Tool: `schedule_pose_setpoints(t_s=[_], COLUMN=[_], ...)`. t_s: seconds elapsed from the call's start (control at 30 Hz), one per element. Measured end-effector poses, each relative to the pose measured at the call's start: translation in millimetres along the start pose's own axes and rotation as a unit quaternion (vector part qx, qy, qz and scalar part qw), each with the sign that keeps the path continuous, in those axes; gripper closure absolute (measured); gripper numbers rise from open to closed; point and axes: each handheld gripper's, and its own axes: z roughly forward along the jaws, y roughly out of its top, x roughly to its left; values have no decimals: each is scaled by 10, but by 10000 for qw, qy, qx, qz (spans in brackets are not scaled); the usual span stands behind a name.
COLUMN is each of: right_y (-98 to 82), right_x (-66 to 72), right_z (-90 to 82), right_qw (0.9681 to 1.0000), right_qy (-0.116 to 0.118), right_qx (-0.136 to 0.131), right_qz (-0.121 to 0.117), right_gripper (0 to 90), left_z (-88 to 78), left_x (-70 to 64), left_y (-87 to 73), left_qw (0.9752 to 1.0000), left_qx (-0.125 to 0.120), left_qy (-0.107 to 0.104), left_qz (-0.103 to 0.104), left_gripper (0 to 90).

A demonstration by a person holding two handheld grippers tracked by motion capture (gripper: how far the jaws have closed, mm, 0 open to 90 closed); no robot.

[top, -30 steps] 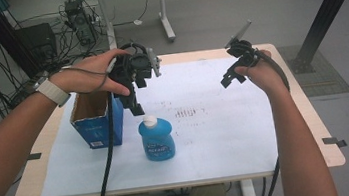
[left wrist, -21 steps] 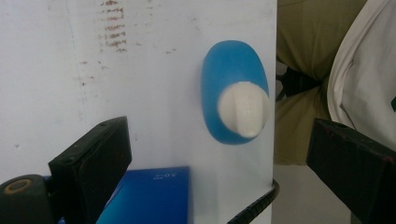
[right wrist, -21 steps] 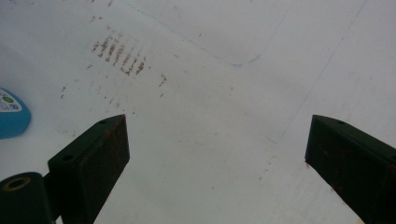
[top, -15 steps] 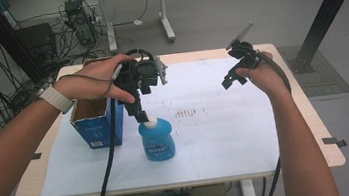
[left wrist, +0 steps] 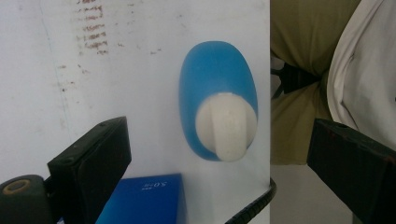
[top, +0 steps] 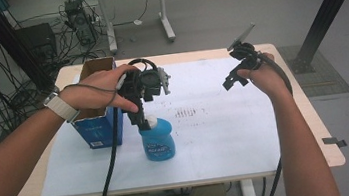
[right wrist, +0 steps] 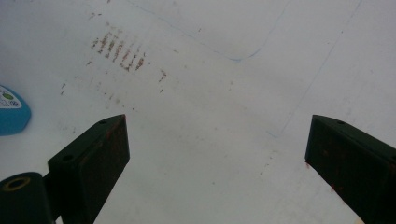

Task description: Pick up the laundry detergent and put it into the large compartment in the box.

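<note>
Bottle (top: 158,139), blue, white cap (left wrist: 226,125): one, standing upright on the white sheet (top: 217,138) near its front edge, just right of the blue box (top: 96,128).

Left gripper (top: 141,122): one, poised directly above the bottle's cap, pointing down. Left gripper view shows jaws spread wide, cap between them, nothing held.

Right gripper (top: 231,82): one, held above the sheet's far right part, well apart from the bottle. Jaws wide open, empty; bare sheet lies beneath them.

Box, blue cardboard, open top: one, at the left edge of the sheet.

Table (top: 295,113): one. Smudge marks (top: 189,112), reddish: one patch, mid-sheet.

Risks, as judged:
- Cap is narrow and rounded; jaws closing off-centre would likely slip off it or push the bottle sideways.
- Bottle stands tall on a small base; a descent that strikes the cap before closing could tip it toward the box or off the front edge.
- Trailing cable (top: 112,161) hangs beside the bottle and could drag against it.
</note>
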Motion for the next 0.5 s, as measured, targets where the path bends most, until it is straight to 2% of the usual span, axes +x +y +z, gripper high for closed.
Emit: schedule_pose_setpoints(t_s=[0.5], right_y=[1], right_x=[-2], right_z=[18], right_qw=[10000], right_qy=[19], right_qx=[44], right_qz=[-4], right_gripper=[71], left_z=[105], left_x=[-47], left_y=[61], left_qw=[9999], left_qx=[74], left_qy=[69], left_qz=[31], left_gripper=[68])
